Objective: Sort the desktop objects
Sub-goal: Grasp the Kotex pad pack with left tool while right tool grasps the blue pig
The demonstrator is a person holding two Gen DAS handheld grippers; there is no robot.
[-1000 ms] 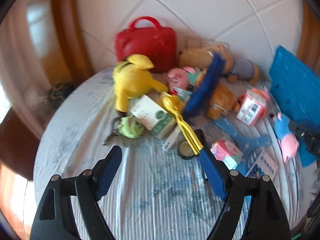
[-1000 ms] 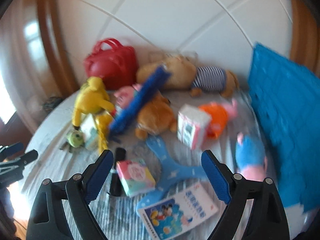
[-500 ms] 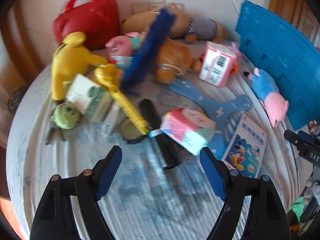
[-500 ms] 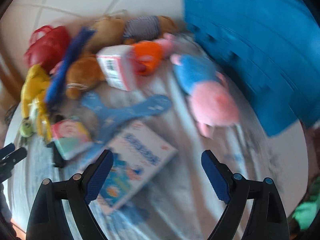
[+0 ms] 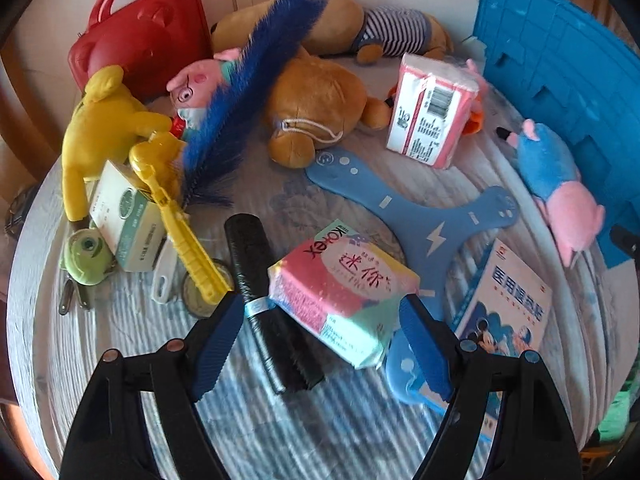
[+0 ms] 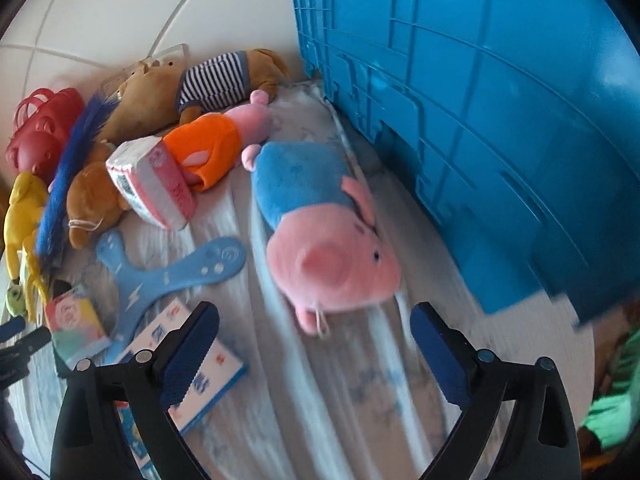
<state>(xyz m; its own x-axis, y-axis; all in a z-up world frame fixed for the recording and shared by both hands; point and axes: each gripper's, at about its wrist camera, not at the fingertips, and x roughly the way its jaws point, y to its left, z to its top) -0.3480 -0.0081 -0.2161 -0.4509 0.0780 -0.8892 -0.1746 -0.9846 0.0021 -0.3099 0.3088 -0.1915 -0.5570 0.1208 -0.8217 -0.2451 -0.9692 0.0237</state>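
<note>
My left gripper (image 5: 322, 344) is open, its jaws either side of a pink and green Kotex pack (image 5: 344, 288) and a black roll (image 5: 268, 304) on the round table. My right gripper (image 6: 314, 354) is open just in front of a pink and blue pig plush (image 6: 320, 232) beside the blue crate (image 6: 480, 120). A blue boomerang (image 5: 412, 208), a Mickey booklet (image 5: 508, 308), a pink tissue pack (image 5: 432, 120) and several plush toys lie around.
A red bag (image 5: 140, 36), yellow plush (image 5: 100, 136), blue duster (image 5: 248, 92), brown bears (image 5: 316, 104), green box (image 5: 124, 216) and yellow tool (image 5: 180, 224) crowd the table's far left. The table edge (image 5: 24, 280) curves at left. The crate also shows in the left wrist view (image 5: 560, 72).
Both grippers moved forward and rightward over the table. The left one closed in on the Kotex pack; the right one swung toward the pig plush and crate. Both stayed open.
</note>
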